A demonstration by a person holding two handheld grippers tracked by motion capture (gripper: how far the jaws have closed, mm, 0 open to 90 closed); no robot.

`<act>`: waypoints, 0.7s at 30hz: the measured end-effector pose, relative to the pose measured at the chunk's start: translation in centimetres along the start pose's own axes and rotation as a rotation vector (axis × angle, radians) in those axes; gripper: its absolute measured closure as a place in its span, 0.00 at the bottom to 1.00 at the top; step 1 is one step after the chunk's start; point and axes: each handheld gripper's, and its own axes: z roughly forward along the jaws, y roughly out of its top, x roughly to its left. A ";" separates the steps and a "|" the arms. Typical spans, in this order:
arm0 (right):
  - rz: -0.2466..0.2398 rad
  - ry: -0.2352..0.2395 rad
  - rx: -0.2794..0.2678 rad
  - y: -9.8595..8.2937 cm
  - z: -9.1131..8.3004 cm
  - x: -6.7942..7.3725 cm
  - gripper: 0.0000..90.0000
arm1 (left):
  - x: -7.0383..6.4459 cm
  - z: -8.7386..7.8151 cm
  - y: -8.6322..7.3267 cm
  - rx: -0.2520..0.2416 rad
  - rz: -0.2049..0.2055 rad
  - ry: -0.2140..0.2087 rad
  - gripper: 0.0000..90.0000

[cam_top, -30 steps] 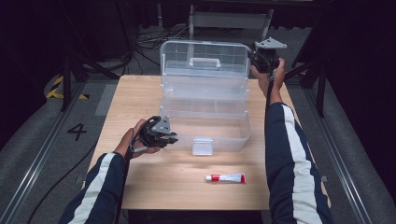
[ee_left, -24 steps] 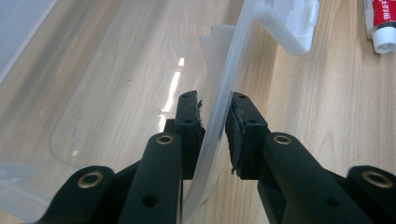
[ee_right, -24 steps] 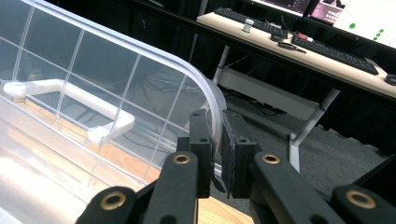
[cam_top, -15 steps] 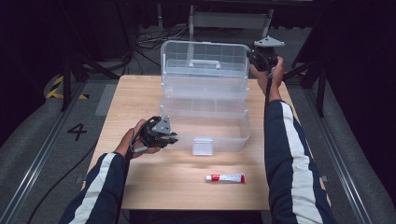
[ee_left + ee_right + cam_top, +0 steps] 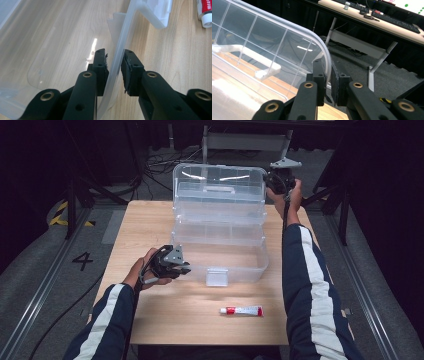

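A clear plastic tiered toolbox (image 5: 220, 250) stands open on the wooden table (image 5: 145, 225), with its lid (image 5: 220, 182) raised at the back. At the box's front left corner my left gripper (image 5: 184, 268) is shut on the bottom bin's thin clear wall (image 5: 125, 37); one jaw is inside the bin and one outside, seen in the left gripper view (image 5: 114, 62). My right gripper (image 5: 274, 181) is held high at the lid's far right corner. In the right gripper view (image 5: 329, 72) it is shut on the lid's curved rim (image 5: 322, 47).
A small red-and-white tube (image 5: 242, 310) lies on the table in front of the box, and its cap end (image 5: 205, 12) appears beside the white latch (image 5: 160, 12). Dark floor, cables and desk legs (image 5: 377, 67) lie beyond the table's far edge.
The right gripper has edged slightly up and left with the lid's corner in it. The left gripper has kept its hold and place.
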 end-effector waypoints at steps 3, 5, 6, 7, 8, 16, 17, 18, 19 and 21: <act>-0.005 0.000 0.009 0.1 0.2 0.0 0.92 | 0.0 0.0 0.0 0.001 -0.001 0.000 0.83; -0.001 0.001 0.012 0.1 0.3 0.0 0.92 | 0.0 0.0 0.0 0.000 0.000 0.001 0.83; -0.001 0.001 0.012 0.0 0.4 0.0 0.92 | 0.0 0.0 0.0 0.000 0.000 0.001 0.83; -0.001 -0.001 0.014 0.0 0.4 0.0 0.92 | 0.0 0.0 0.0 0.001 0.000 0.001 0.83; -0.001 -0.002 0.016 0.0 0.5 0.0 0.92 | 0.0 0.1 0.0 0.000 -0.002 0.002 0.83; -0.002 -0.002 0.033 0.1 0.9 -0.1 0.92 | 0.0 0.1 0.1 0.006 -0.003 0.001 0.83; -0.001 -0.004 0.037 0.1 1.0 -0.1 0.92 | 0.0 0.1 0.1 0.006 -0.003 0.000 0.83; -0.002 -0.003 0.039 0.1 1.1 -0.1 0.92 | 0.0 0.1 0.1 0.006 -0.002 0.000 0.83; -0.001 -0.002 0.041 0.1 1.2 -0.1 0.92 | 0.0 0.1 0.1 0.006 -0.002 0.000 0.83; 0.000 -0.002 0.046 0.0 1.4 -0.1 0.92 | 0.0 0.1 0.1 0.008 -0.003 -0.001 0.83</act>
